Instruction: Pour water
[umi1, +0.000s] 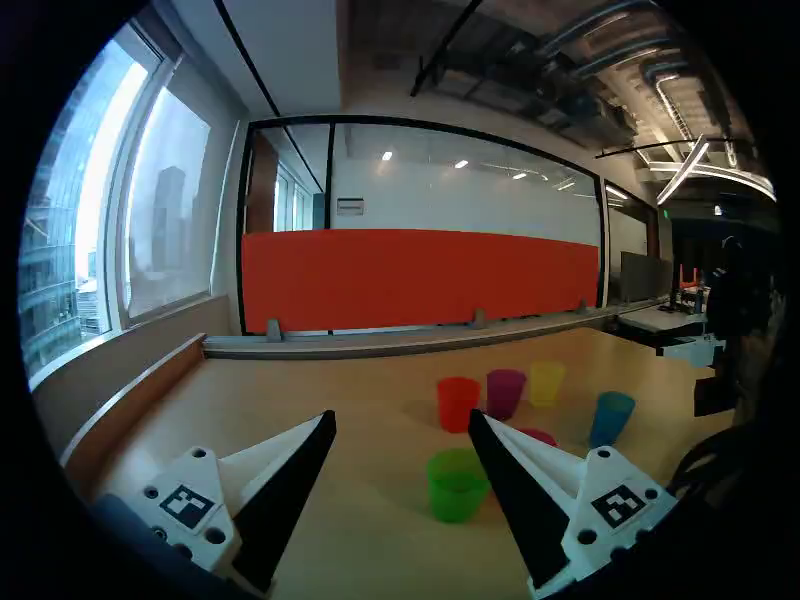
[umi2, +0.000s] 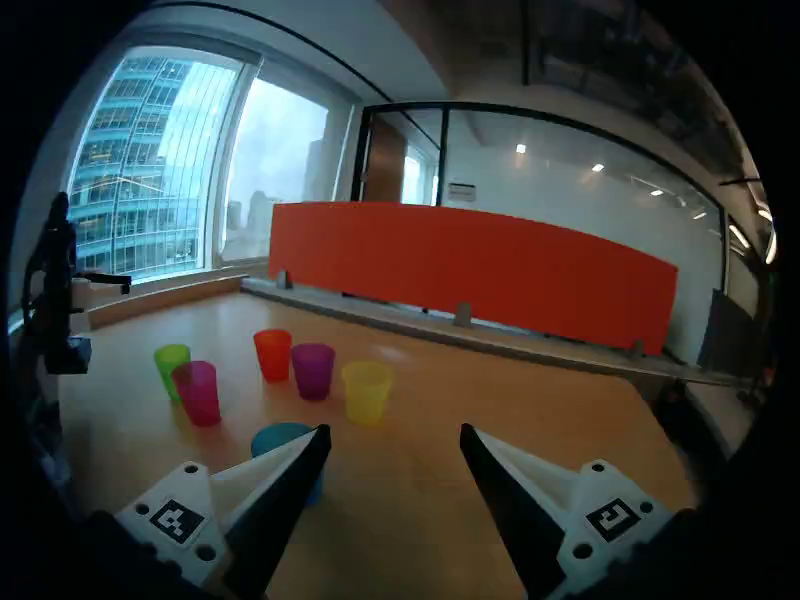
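In the left gripper view, a window (umi1: 90, 250) fills the far left, well to the left of the red cup (umi1: 458, 403). The left gripper (umi1: 400, 440) hovers over the wooden table (umi1: 330, 400) with its fingers spread wide and nothing between them. It is on the near side of the red cup. The green cup (umi1: 455, 485) stands just in front of the red cup, close against the inner edge of the gripper's right-hand finger. It is not pinched. The purple cup (umi1: 505, 393) is just to the right of the red cup, and the yellow cup (umi1: 546, 383) comes next in the same row. The pink cup (umi1: 538, 436) is nearer and to the right of the red cup, half hidden behind the finger. The blue cup (umi1: 610, 418) is farthest right. The orange partition (umi1: 420, 278) runs along the table's far edge, behind the red cup.

In the right gripper view, the green and pink cups stand left of the red cup, and the purple and yellow cups to its right. The blue cup is in front of the red cup, partly behind one finger of the right gripper (umi2: 392, 450). That gripper's fingers are also spread apart and hold nothing.
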